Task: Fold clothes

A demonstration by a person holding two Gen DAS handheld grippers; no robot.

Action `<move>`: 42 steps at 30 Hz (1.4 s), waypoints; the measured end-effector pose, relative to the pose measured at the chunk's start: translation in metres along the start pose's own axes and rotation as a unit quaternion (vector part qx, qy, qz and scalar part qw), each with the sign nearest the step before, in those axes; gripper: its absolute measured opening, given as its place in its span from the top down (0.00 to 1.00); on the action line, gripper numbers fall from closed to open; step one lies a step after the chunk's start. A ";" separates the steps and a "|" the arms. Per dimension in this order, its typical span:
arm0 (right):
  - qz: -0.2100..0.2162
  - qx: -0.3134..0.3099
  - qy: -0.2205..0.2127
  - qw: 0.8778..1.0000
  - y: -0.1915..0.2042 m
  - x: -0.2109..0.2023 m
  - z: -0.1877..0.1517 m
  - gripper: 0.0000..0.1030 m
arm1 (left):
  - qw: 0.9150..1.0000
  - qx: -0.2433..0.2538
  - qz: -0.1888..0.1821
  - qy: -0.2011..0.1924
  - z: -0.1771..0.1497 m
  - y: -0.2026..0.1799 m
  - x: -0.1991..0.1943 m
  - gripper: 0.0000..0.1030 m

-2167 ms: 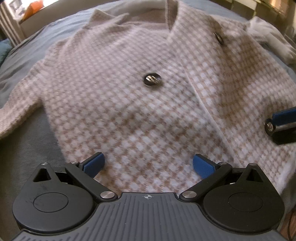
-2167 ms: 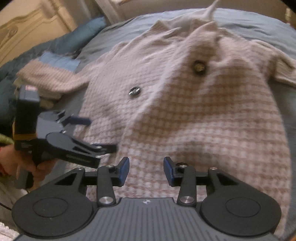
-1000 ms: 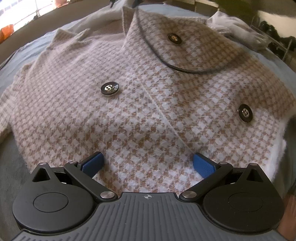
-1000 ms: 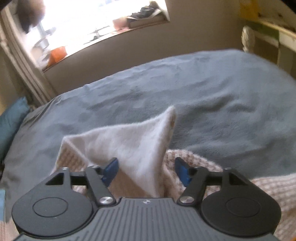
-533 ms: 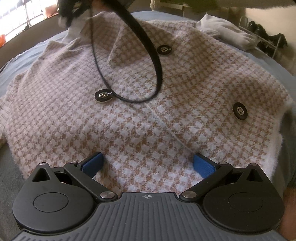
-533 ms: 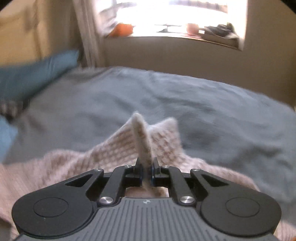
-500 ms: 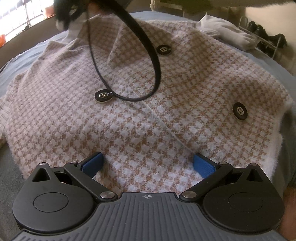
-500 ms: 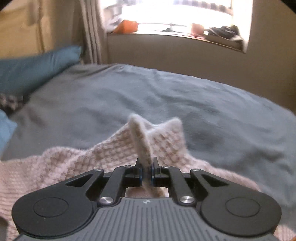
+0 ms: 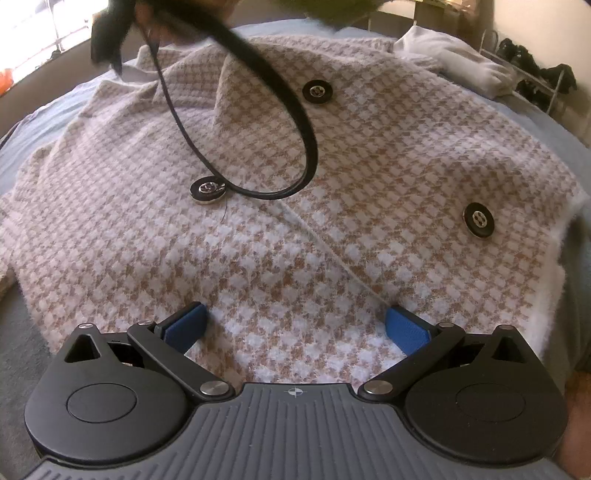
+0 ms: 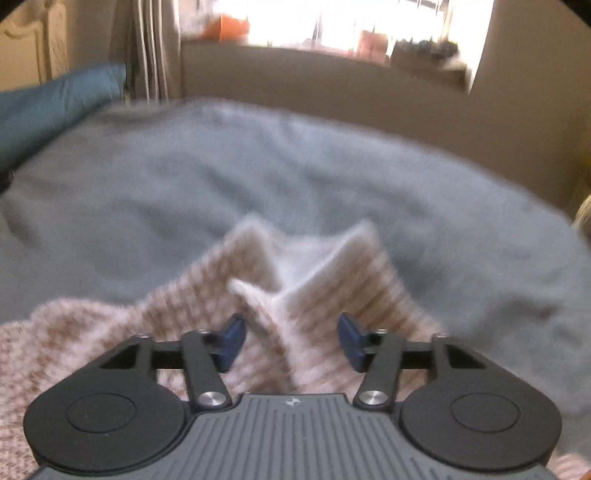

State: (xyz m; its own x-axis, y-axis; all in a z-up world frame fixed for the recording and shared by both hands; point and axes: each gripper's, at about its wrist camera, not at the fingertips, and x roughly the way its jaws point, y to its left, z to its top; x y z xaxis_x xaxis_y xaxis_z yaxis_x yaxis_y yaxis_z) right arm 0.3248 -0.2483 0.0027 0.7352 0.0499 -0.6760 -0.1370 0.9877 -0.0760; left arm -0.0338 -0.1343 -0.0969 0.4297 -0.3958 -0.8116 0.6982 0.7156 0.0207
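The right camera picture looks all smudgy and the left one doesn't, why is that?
Right wrist view: the checked cardigan and the grey bedcover are smeared, like motion blur, and the window is glaring white. Left wrist view: the cardigan's weave and buttons are crisp; only the dangling black cable near the lens is blurred, and the fisheye bends the edges.

We are looking at a home bedroom: a grey-blue blanket-covered bed (image 10: pixel 332 177) is filling the view, a teal pillow (image 10: pixel 55 107) is lying beside beige curtains (image 10: pixel 151 48), and a sunlit window sill (image 10: pixel 332 33) is carrying household clutter.
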 end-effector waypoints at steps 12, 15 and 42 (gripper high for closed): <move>0.030 -0.151 0.071 0.986 0.022 -0.054 -0.068 0.53 | 1.000 -0.003 0.012 0.011 0.003 -0.004 0.000 0.00; 0.025 -0.141 0.080 0.986 0.021 -0.043 -0.074 0.53 | 1.000 -0.002 0.015 0.012 0.003 -0.006 0.000 0.00; 0.181 0.168 0.042 0.968 -0.043 -0.011 -0.063 0.97 | 1.000 0.013 0.011 0.009 -0.003 -0.016 -0.005 0.00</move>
State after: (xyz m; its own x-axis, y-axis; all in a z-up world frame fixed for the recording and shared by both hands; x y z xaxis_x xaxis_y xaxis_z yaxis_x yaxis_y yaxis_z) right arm 0.2810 -0.3004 -0.0329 0.6211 0.4026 -0.6724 -0.1404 0.9012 0.4100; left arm -0.0487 -0.1416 -0.0949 0.4348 -0.3686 -0.8217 0.7035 0.7086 0.0543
